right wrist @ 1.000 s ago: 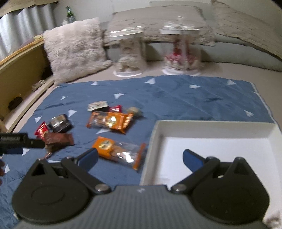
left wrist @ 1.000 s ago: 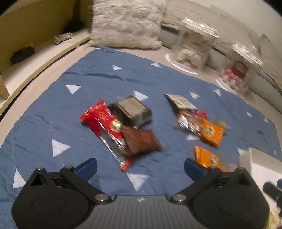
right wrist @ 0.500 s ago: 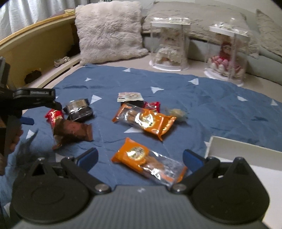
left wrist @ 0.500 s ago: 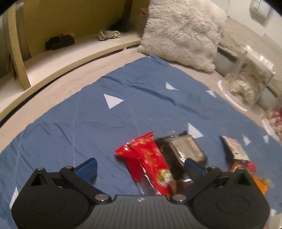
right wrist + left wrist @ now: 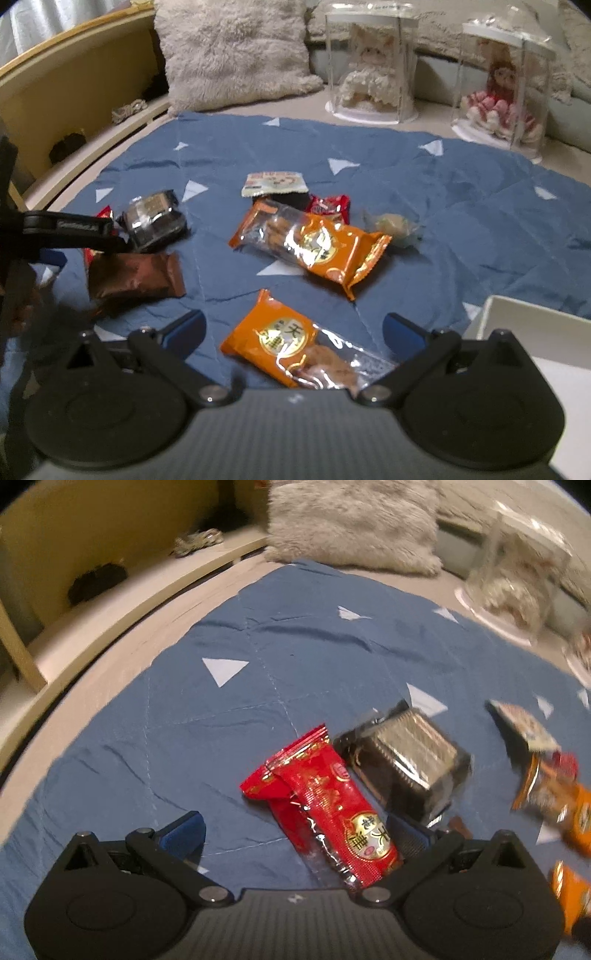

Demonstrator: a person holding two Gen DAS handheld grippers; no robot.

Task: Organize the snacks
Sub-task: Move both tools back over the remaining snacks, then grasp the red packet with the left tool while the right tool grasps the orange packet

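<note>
Snack packets lie on a blue blanket (image 5: 443, 206). In the left wrist view a red packet (image 5: 325, 801) lies between the spread fingers of my open left gripper (image 5: 297, 832), its lower end under the gripper body. A dark clear-wrapped packet (image 5: 406, 760) lies just right of it. In the right wrist view an orange packet (image 5: 284, 343) lies between the fingers of my open right gripper (image 5: 295, 328). Beyond are a second orange packet (image 5: 314, 243), a brown packet (image 5: 136, 277), a white packet (image 5: 275, 182) and a pale candy (image 5: 395, 225). The left gripper's finger (image 5: 70, 229) shows above the brown packet.
A white tray (image 5: 517, 325) sits at the right, beside my right gripper. A fluffy pillow (image 5: 232, 55) and two clear cases with dolls (image 5: 373, 66) (image 5: 502, 85) stand behind the blanket. A wooden ledge (image 5: 122, 602) runs along the left.
My left gripper has come in low over the red packet, which now lies between its fingers. My right gripper has swung left off the tray and closed in on the near orange packet.
</note>
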